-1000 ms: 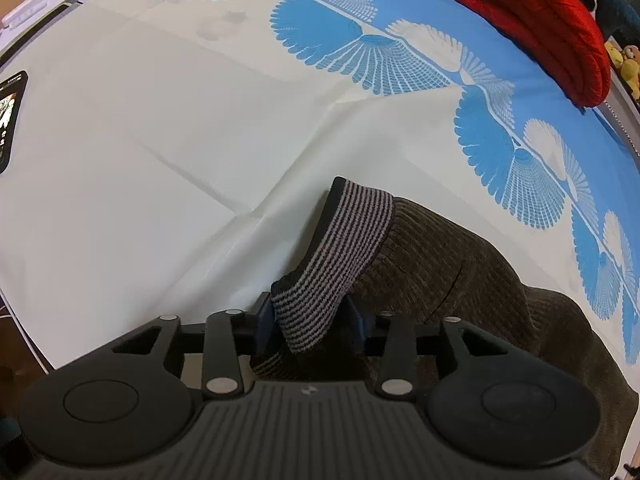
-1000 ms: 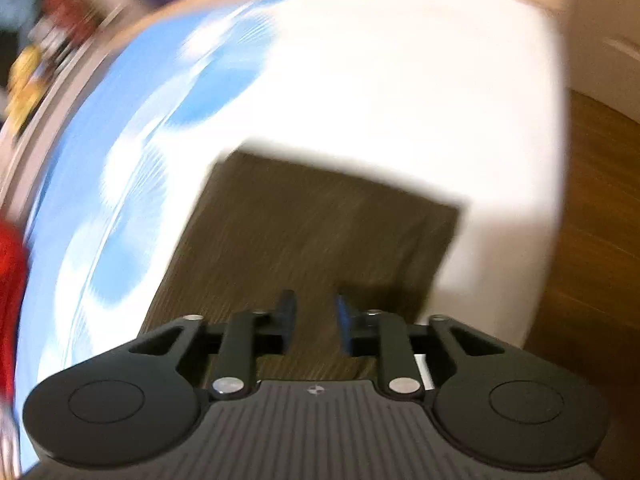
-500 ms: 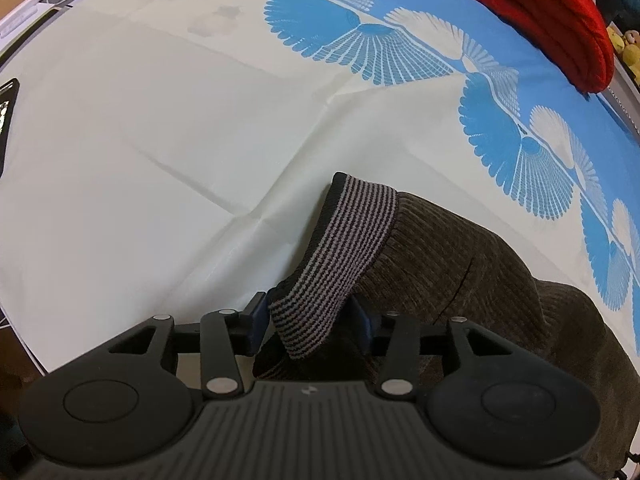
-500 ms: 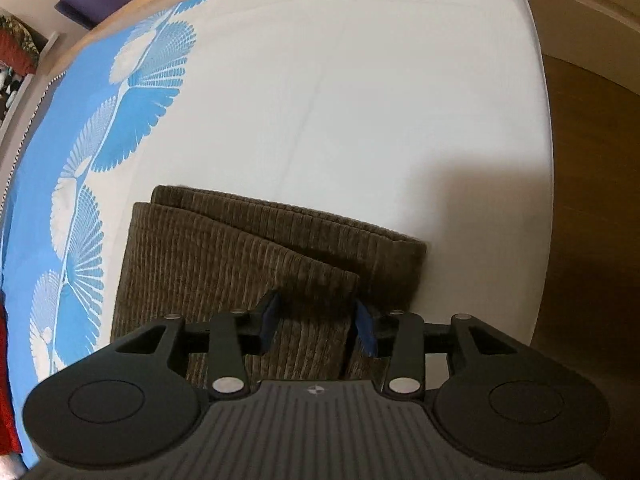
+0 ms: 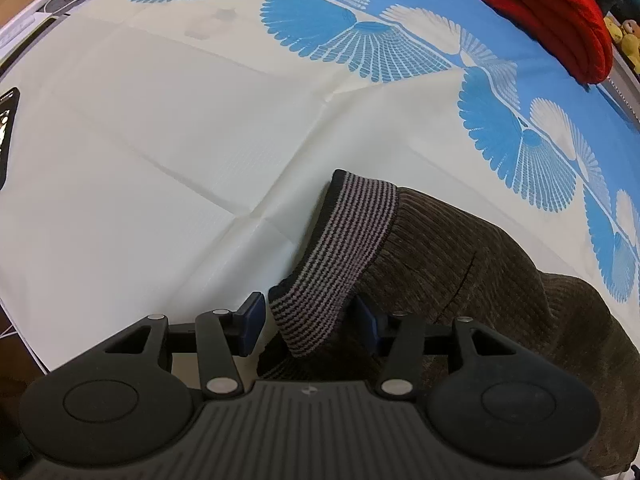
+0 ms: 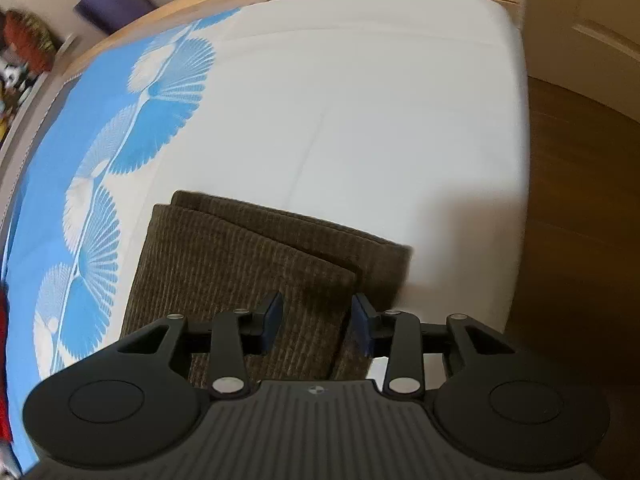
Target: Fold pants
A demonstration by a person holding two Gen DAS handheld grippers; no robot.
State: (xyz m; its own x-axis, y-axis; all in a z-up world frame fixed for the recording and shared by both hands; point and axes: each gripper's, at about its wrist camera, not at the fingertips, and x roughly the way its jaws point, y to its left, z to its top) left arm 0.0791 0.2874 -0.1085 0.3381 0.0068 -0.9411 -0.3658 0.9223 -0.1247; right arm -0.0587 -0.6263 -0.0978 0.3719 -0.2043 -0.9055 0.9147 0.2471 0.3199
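Here, the left gripper [image 5: 308,324], jaws just widening, straddles the pants' [image 5: 460,264] striped waistband [image 5: 344,248] loosely, while the right gripper [image 6: 316,322] stands spread over the folded legs [image 6: 240,264].

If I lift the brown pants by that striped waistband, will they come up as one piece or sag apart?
Probably sag: the pants are soft corduroy, and the waistband already droops between the left claw's open jaws, which have just been opening. The folded layers lie loose and offset, so they'd likely slide apart. The smooth sheet offers little grip.
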